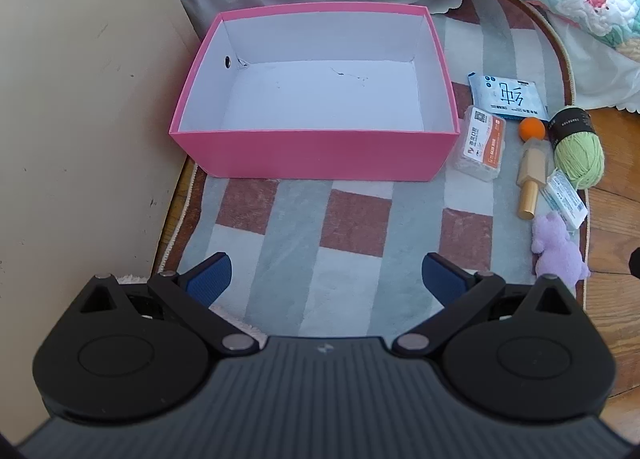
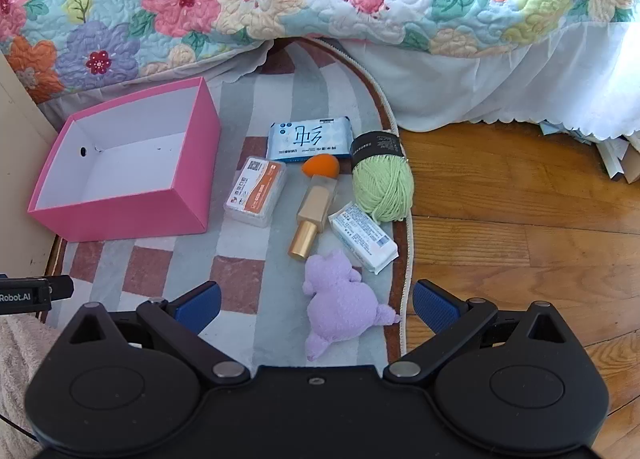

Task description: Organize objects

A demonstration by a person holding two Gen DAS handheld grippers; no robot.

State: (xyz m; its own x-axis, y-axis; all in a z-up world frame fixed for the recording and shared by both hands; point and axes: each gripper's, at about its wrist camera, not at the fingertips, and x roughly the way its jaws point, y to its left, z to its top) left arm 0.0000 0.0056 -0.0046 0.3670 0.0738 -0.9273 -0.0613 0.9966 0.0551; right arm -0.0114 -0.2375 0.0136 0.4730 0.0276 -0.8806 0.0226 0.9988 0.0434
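On the striped rug [image 2: 280,323] beside the bed, a pink box [image 1: 316,157] stands open and bare inside, its mouth up, probably set there as the bin for the loose things. Those things lie in a cluster just to its right, all outside it: a clear case [image 2: 256,191] nearest the box wall, a blue wipes pack [image 2: 310,138] behind it, an orange sponge [image 2: 321,166] touching the top of a gold bottle [image 2: 314,215], a green yarn ball [image 2: 382,187] at the rug's edge, a small white packet [image 2: 363,237] against the yarn, and a purple plush [image 2: 342,305] nearest the camera.

Both claws are released and hold nothing. The left gripper [image 1: 326,277] hangs over bare rug, facing the box squarely, perhaps to steady it. The right gripper [image 2: 316,305] hovers with the plush lying between its spread fingers, though whether the pads are down at its level cannot be told.

Sorting looks not yet begun. The plush seems the likely first pick; being soft, it should squash under the pads and tolerate a loose aim.
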